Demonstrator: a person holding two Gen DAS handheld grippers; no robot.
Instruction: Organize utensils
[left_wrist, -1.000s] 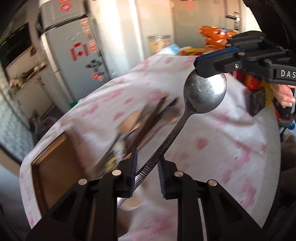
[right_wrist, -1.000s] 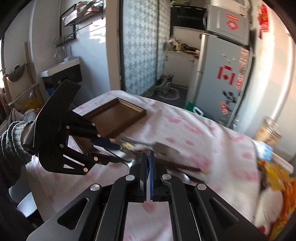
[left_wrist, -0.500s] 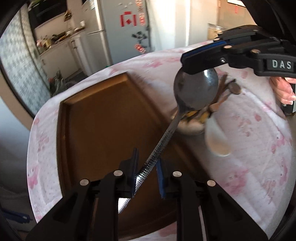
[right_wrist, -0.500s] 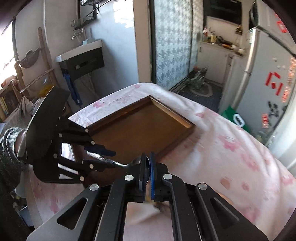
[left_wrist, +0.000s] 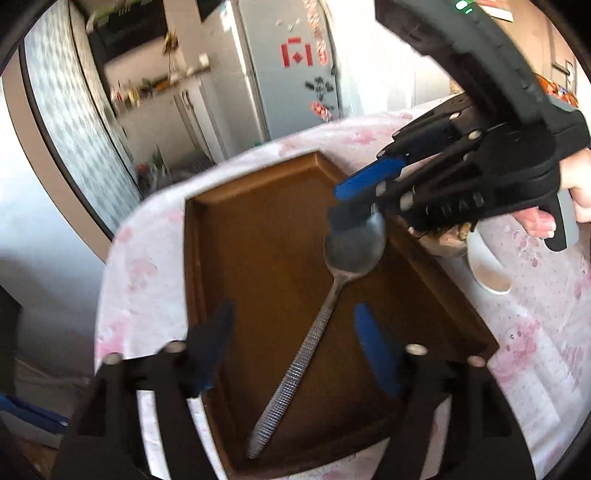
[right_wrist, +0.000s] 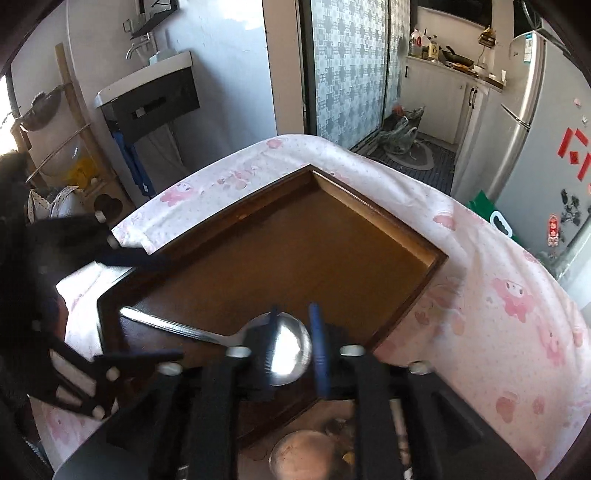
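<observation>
A metal spoon (left_wrist: 325, 317) with a ribbed handle lies in the brown wooden tray (left_wrist: 258, 240), bowl toward the tray's right rim. It also shows in the right wrist view (right_wrist: 288, 347), inside the tray (right_wrist: 295, 251). My left gripper (left_wrist: 295, 343) is open, its blue-padded fingers wide on either side of the handle. My right gripper (right_wrist: 295, 343) is open just above the spoon's bowl, its fingers straddling it; it shows in the left wrist view (left_wrist: 354, 199).
The table wears a white cloth with pink prints (right_wrist: 498, 314). A pile of other utensils and a white ceramic spoon (left_wrist: 487, 266) lie beside the tray's right rim. A fridge (left_wrist: 288, 70) and kitchen counter stand beyond the table.
Both grippers carried the spoon over the tray, set it down and opened. The spoon now lies flat on the tray floor.
</observation>
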